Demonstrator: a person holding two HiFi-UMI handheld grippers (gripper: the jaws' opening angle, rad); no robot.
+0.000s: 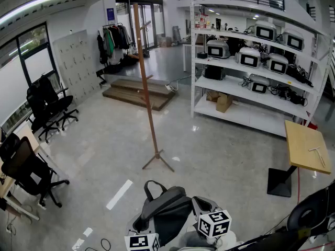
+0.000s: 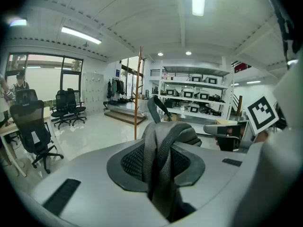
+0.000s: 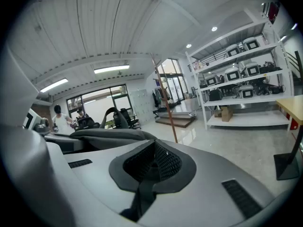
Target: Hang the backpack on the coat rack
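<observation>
A grey backpack hangs low in front of me in the head view, its top loop standing up. The tall wooden coat rack stands on the floor beyond it, apart from the bag. My left gripper is shut on a grey mesh backpack strap that runs up between its jaws. My right gripper is shut on a darker strap, with the bag's body just left of it. Both marker cubes show at the head view's bottom edge.
White shelving with several devices lines the right side. A small wooden table on a black base stands at the right. Office chairs are at the left. A wooden platform and a clothes rail lie behind the rack.
</observation>
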